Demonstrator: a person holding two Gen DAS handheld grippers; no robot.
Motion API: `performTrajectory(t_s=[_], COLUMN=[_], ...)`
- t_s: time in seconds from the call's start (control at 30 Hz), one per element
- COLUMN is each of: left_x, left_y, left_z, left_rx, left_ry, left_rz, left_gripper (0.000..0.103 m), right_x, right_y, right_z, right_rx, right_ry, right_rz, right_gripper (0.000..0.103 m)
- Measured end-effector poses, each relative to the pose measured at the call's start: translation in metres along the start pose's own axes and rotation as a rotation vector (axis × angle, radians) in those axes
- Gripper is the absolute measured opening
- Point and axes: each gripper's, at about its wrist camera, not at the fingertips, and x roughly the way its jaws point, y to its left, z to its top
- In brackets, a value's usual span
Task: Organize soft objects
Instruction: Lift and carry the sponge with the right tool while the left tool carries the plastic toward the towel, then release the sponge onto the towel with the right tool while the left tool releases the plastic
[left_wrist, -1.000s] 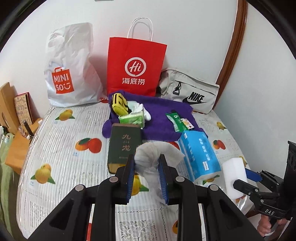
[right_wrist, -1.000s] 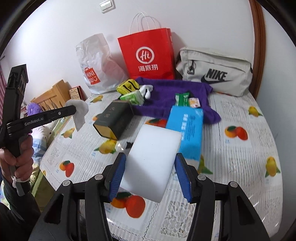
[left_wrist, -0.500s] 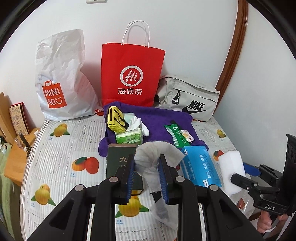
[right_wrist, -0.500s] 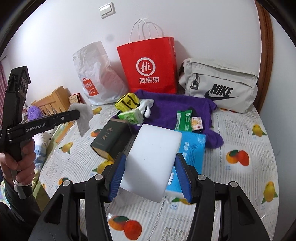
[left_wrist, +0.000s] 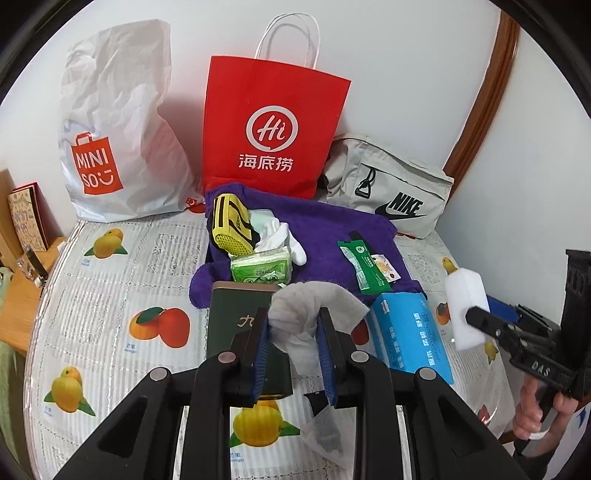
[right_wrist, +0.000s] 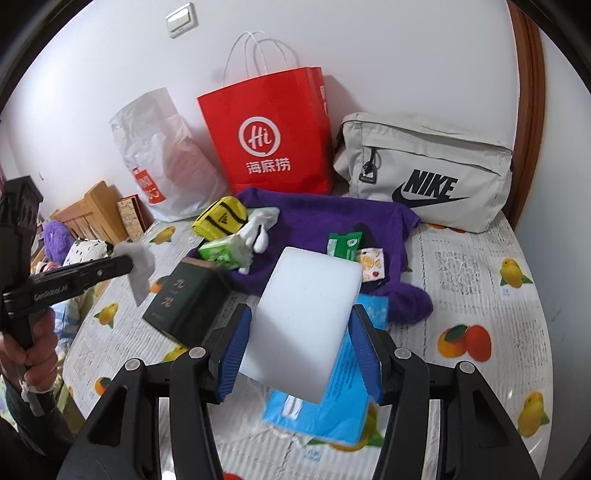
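We grip a tissue (left_wrist: 310, 314) in the left gripper (left_wrist: 293, 354) and a sponge (right_wrist: 303, 325) in the right gripper (right_wrist: 299, 354); neither is placed yet. The towel (left_wrist: 332, 236) at 12 o'clock remains unsorted.

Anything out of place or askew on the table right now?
Nothing spilled or damaged. The purple towel lies rumpled, with small packets scattered on it. The dark green box is hard, unlike the soft things. Both hand-held grippers are loaded: left on a tissue, right on a sponge.

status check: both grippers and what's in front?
Left gripper shut on crumpled tissue. Right gripper shut on white sponge. Both held above the table; red bag ahead, unobstructed.
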Motion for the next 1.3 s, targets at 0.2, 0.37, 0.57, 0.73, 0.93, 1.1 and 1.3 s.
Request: performTrajectory(t_s=[0.2,0.37,0.57,0.73,0.93,1.1,1.3], left_x=[0.016,0.032,0.051,0.067,0.085,0.101,0.120], left_y=[0.002,-0.002,-0.006,-0.011,-0.006,-0.006,-0.013], left_z=[0.009,0.019,0.029,0.032,0.037,0.043,0.058], left_rx=[-0.009,-0.001,0.009,0.034,0.012,0.015,0.030], left_ry=[0.015,0.027,0.042,0.069,0.094,0.116,0.115], left_rz=[-0.015,-0.029,-0.041,-0.043,-0.039,-0.045,-0.038], left_gripper=[0.024,0.024,0.024,0.024,0.024,0.024,0.024], right_x=[0.024,0.047,0.080,0.099,0.127,0.152,0.165], right_y=[-0.013,-0.022,-0.038,-0.054,-0.062,-0.063,-0.066], right_z=[0.020,0.035,0.053,0.065,0.075,0.075,0.070], right_rx=[0.003,-0.015,-0.021,0.006,0.002,-0.013,-0.018], right_ry=[0.005,0.022,0.063,0.085,0.126,0.188,0.224], right_rz=[-0.004,-0.023,-0.067,-0.068,-0.091,-0.095,-0.088], right_gripper=[0.054,0.054,0.054,0.054,0.054,0.055,0.055])
